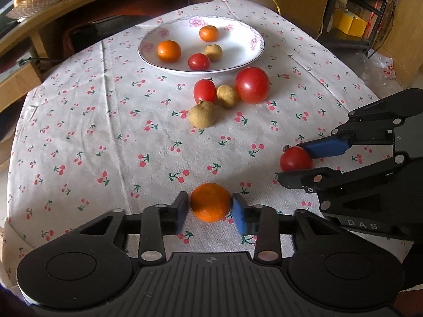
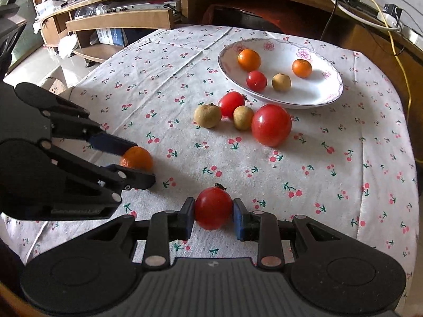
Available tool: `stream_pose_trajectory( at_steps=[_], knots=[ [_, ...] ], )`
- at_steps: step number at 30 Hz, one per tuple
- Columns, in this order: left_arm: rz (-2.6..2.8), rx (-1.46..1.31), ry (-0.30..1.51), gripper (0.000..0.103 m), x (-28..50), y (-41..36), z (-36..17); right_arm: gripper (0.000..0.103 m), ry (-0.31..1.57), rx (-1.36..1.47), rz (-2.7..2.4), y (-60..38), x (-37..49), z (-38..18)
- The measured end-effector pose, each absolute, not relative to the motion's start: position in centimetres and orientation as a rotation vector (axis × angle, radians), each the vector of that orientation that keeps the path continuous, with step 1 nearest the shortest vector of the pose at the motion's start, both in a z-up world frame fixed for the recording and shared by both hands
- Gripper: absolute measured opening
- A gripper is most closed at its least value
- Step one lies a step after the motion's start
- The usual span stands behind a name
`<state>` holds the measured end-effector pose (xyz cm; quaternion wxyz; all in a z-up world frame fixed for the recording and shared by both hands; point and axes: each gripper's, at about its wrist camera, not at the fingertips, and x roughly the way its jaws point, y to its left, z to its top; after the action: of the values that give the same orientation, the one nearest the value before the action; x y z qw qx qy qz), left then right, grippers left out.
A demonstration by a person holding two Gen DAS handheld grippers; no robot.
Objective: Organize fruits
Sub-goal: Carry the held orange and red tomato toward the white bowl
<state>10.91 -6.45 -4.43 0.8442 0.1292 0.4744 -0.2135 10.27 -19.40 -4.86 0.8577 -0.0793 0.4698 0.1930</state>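
The orange (image 1: pixel 210 202) looked round and dull-skinned, the small tomato (image 2: pixel 213 208) glossy; both sat well short of the plate (image 1: pixel 238 63). Pads hid their sides. The left gripper (image 1: pixel 210 211) clamped the orange, and the right gripper (image 2: pixel 213 215) clamped the tomato, both reaching low toward the plate.

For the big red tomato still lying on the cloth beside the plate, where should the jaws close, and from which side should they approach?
Grip the big tomato across its widest middle, coming from the near, open-cloth side. It is round and smooth, so a lower or higher hold would likely slip. A longan touches its left flank and the plate sits close behind, so angle the jaws to clear the longan.
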Motion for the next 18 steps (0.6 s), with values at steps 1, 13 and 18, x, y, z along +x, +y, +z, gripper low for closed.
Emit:
stream_pose_trajectory(
  at_steps=[1, 13, 18],
  knots=[
    [-0.447, 0.279, 1.001, 0.056, 10.92, -6.42, -4.49, 0.031, 0.985, -0.169, 0.407, -19.39, 10.26, -4.87],
    [-0.471, 0.280, 1.013, 0.040, 10.79, -6.93, -4.54, 0.031, 1.001, -0.167, 0.401, -19.48, 10.36, -4.69],
    [-0.458, 0.280, 1.014, 0.040, 10.63, -7.08, -4.51, 0.031, 1.000, -0.173, 0.394, -19.29, 10.37, -4.64]
  ],
)
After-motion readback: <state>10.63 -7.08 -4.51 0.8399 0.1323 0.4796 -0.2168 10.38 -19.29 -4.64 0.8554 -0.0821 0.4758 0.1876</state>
